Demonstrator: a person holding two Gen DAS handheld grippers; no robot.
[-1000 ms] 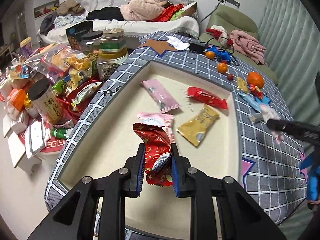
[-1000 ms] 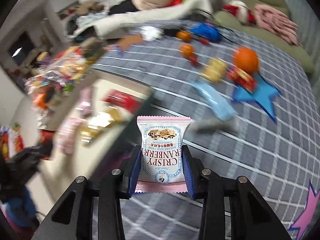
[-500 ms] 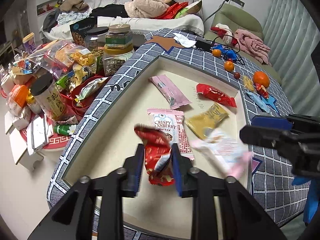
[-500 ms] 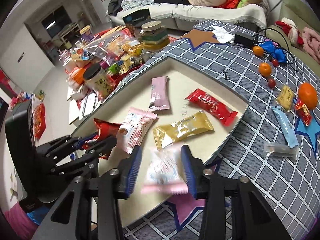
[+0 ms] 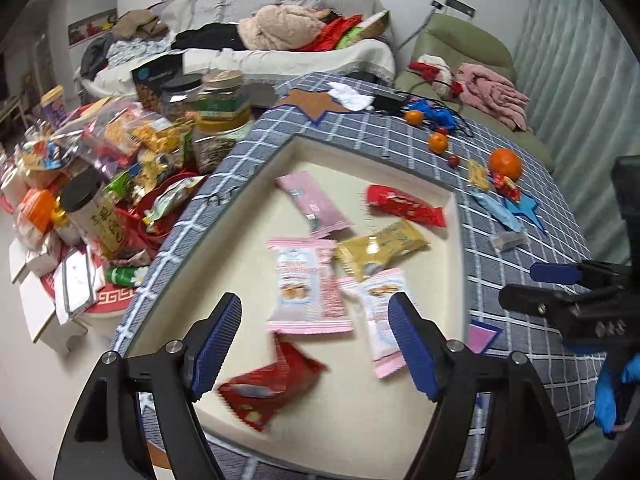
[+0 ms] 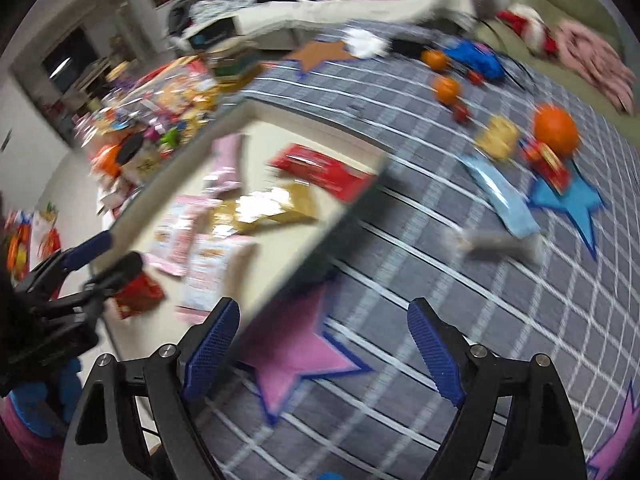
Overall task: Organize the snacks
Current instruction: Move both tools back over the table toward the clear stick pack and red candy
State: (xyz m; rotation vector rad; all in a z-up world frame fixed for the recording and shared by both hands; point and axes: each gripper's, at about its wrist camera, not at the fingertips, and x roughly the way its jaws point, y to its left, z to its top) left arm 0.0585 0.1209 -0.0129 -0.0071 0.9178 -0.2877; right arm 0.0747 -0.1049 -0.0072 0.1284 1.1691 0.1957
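Observation:
A cream tray (image 5: pixel 248 216) sunk in the checked table holds several snack packets. My left gripper (image 5: pixel 316 344) is open above the tray's near end. A red packet (image 5: pixel 272 388) lies just below it, blurred. Two pink-and-white cranberry packets (image 5: pixel 304 284) (image 5: pixel 382 312) lie side by side, with a yellow packet (image 5: pixel 380 246), a pink packet (image 5: pixel 312 200) and another red packet (image 5: pixel 404 204) beyond. My right gripper (image 6: pixel 324 348) is open and empty over a pink star (image 6: pixel 296 352) on the cloth, right of the tray (image 6: pixel 280 128).
Loose snacks lie on the cloth to the right: a blue packet (image 6: pixel 500 196), a yellow one (image 6: pixel 498 136), a small red one (image 6: pixel 546 162), a clear wrapper (image 6: pixel 496 242), and oranges (image 6: pixel 556 124). Jars (image 5: pixel 222 116) and bagged snacks crowd the left side.
Both grippers have opened. The red packet has dropped from the left one and the cranberry packet from the right one into the tray. The right gripper has swung right, over the cloth.

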